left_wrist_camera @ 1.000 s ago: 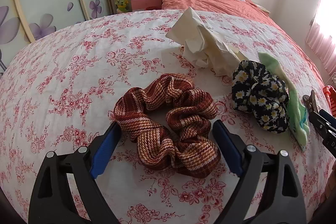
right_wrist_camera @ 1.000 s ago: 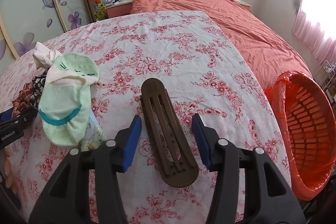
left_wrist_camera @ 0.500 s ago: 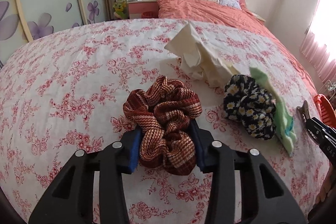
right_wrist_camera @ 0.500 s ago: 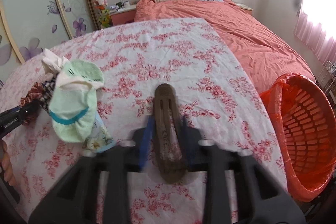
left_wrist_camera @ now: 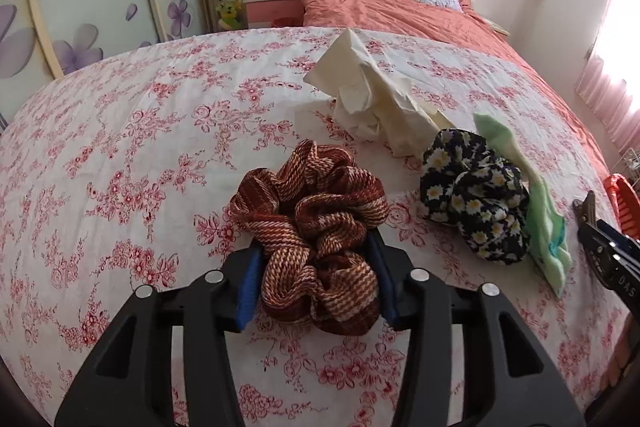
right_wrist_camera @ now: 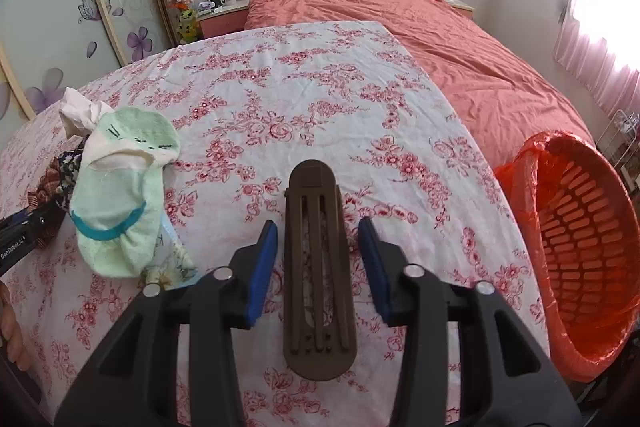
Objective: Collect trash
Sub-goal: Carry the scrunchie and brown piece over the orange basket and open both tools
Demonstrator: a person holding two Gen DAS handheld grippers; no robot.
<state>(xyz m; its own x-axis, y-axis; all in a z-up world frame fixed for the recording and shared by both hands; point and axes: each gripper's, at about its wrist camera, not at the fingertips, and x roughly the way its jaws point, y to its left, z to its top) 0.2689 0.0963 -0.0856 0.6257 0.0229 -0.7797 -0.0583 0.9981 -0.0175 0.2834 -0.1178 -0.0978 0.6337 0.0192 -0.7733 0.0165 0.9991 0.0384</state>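
Floral cloth (left_wrist_camera: 120, 155): scrunchie (left_wrist_camera: 316, 247) between tool (left_wrist_camera: 316, 283) pads.

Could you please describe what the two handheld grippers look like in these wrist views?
Both the left gripper and the right gripper share one design: matte black plastic frames with cut-out openings, silver round bolt heads at the pivots, and flat blue pads lining the jaws. White lettering is printed on the side of each, seen from the other's camera. No cables or sleeves show.

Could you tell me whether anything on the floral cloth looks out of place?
Yes: a crumpled tissue lies among wearable items, two scrunchies and a green sock; it looks like the only trash.
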